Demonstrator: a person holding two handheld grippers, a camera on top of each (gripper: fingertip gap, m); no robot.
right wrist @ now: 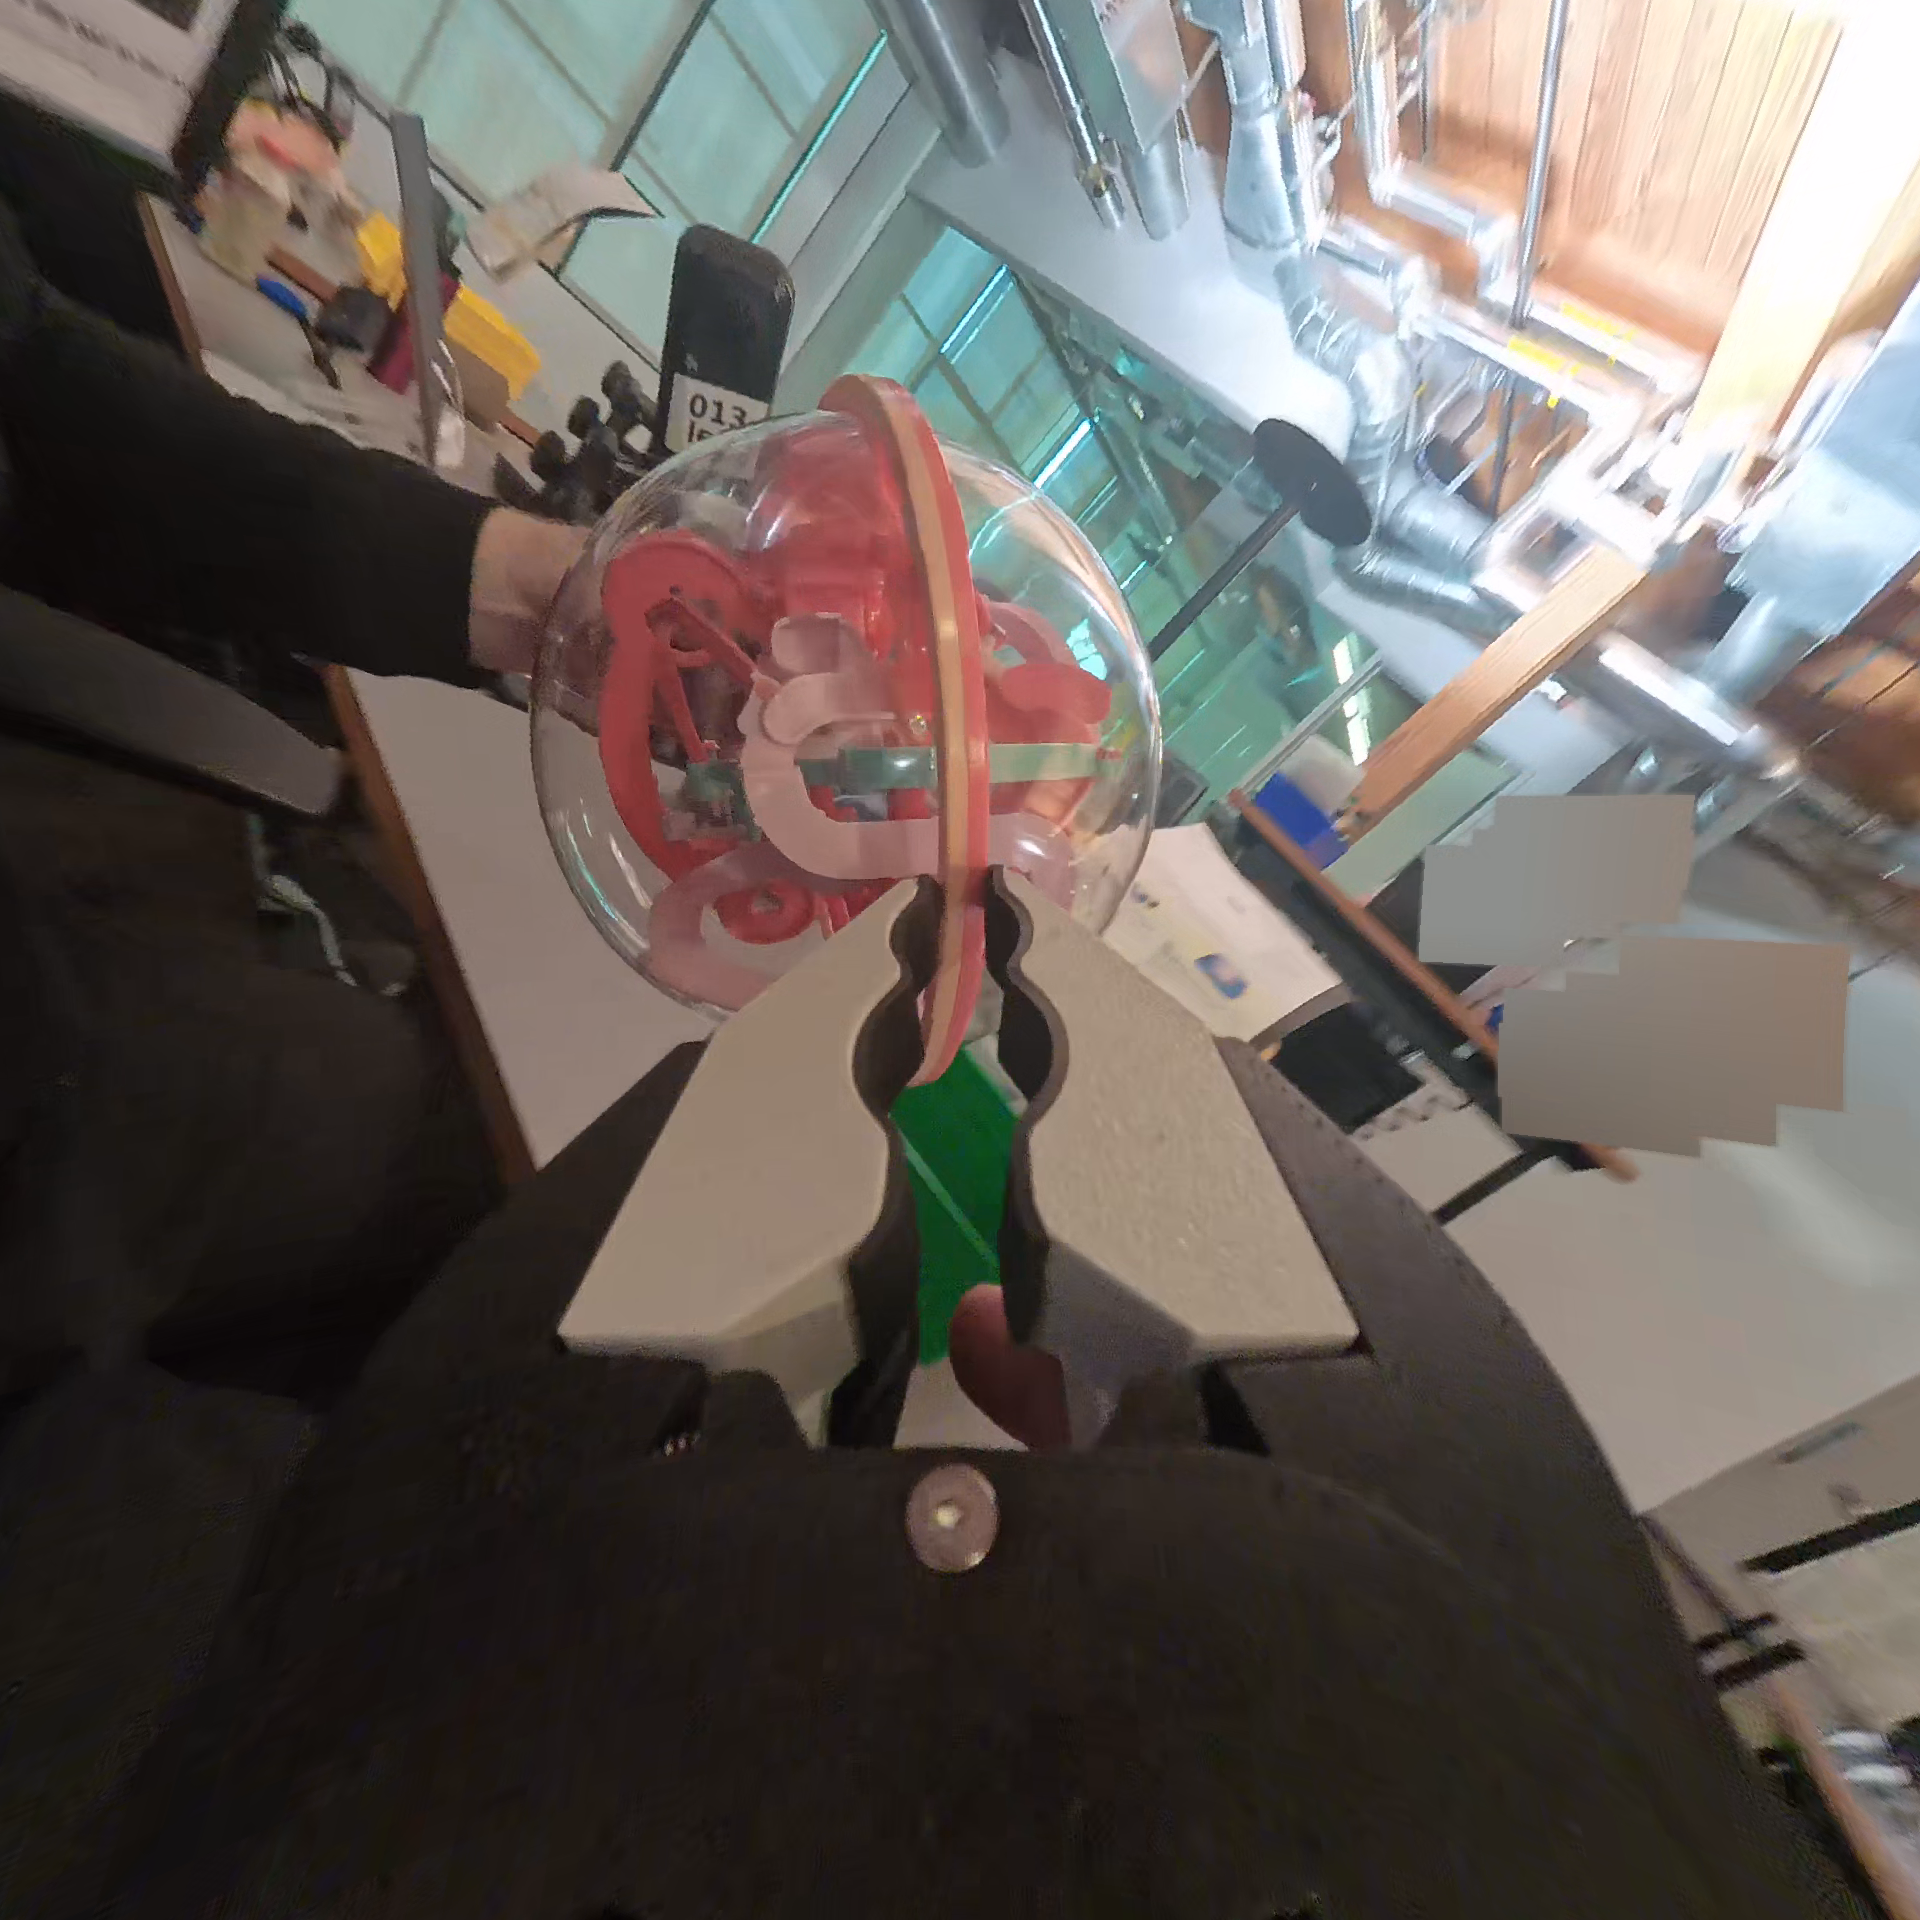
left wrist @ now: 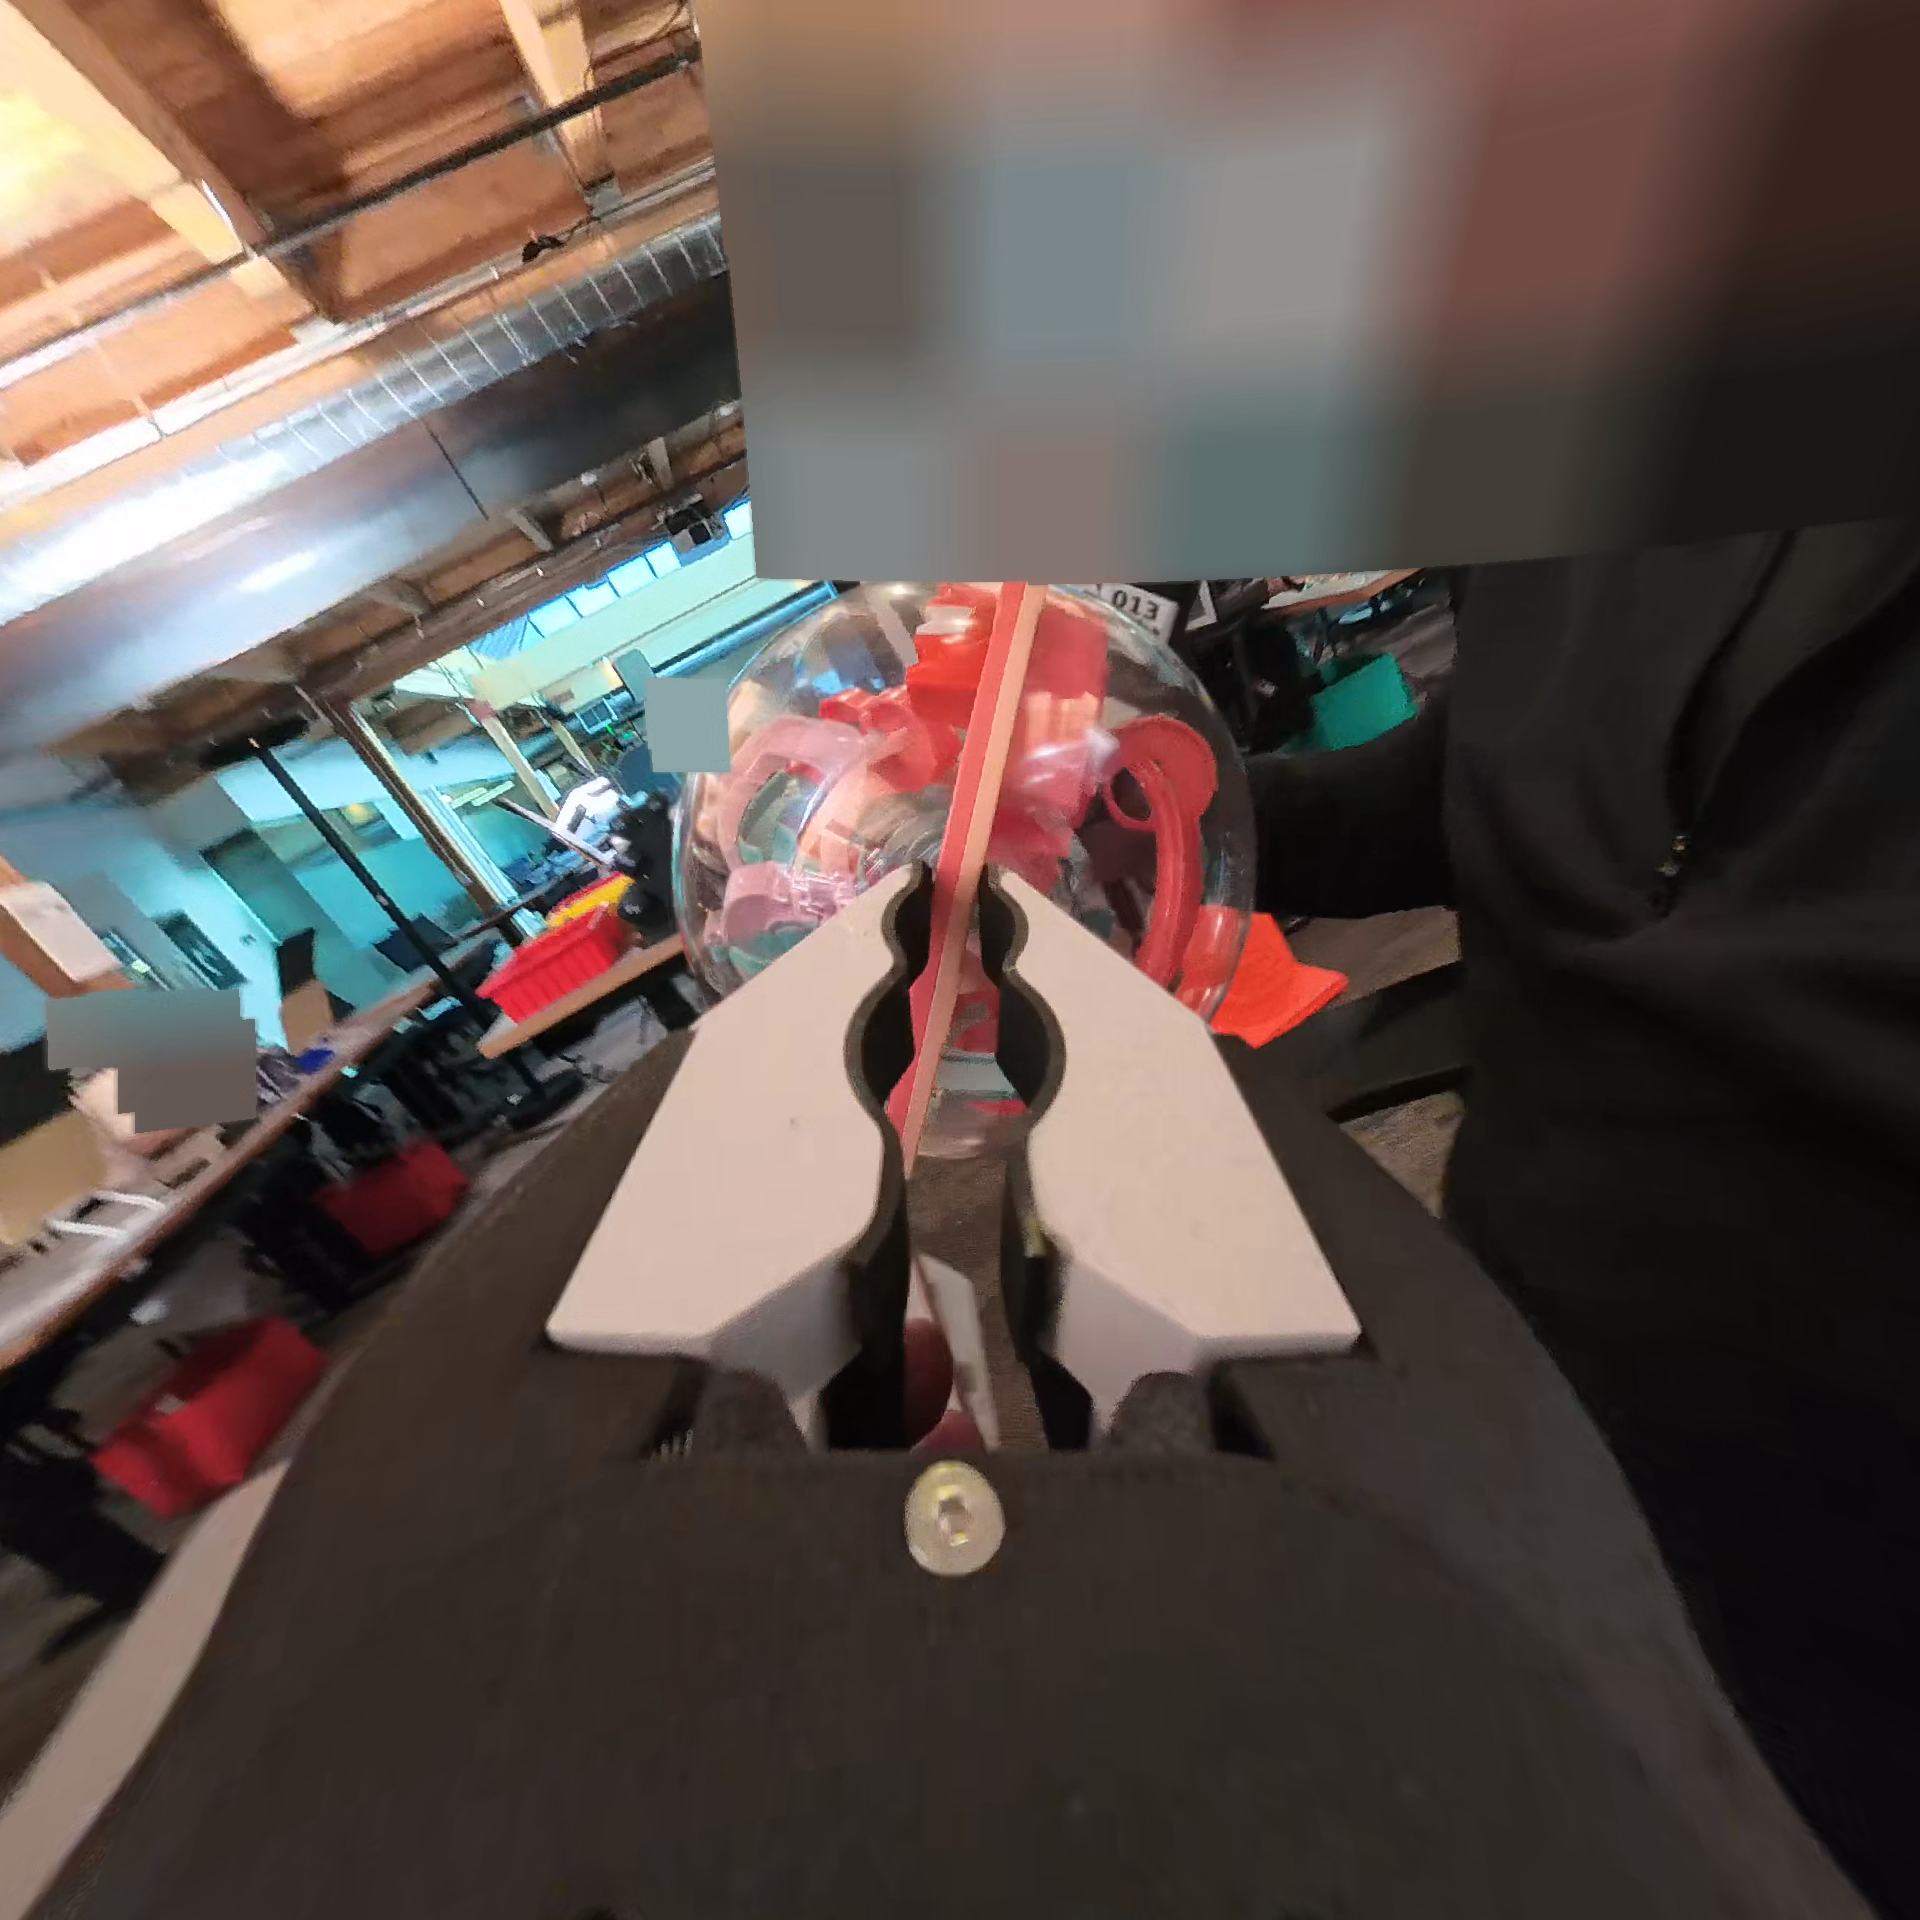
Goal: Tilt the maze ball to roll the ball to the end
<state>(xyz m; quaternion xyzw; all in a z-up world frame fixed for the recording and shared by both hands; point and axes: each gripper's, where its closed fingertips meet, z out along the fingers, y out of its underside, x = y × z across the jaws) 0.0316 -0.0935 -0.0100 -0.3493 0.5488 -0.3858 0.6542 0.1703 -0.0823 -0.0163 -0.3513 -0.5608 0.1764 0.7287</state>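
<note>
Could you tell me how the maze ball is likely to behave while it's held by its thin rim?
The maze ball is a smooth clear sphere, so it would probably roll if set down. Each claw, left and right, pinches only the thin red rim, so it may pivot or slip. It looks hollow, likely light.

**Maze ball pinched by its rim**

Left gripper (left wrist: 954, 894) clamped on the red rim (left wrist: 987, 748) of the clear maze ball (left wrist: 831, 790), held up off the tables (left wrist: 343, 1049). Red and pink tracks (left wrist: 894, 727) inside. Black sleeve (left wrist: 1662, 1039) at right. Red bins (left wrist: 556, 961) behind.
</note>
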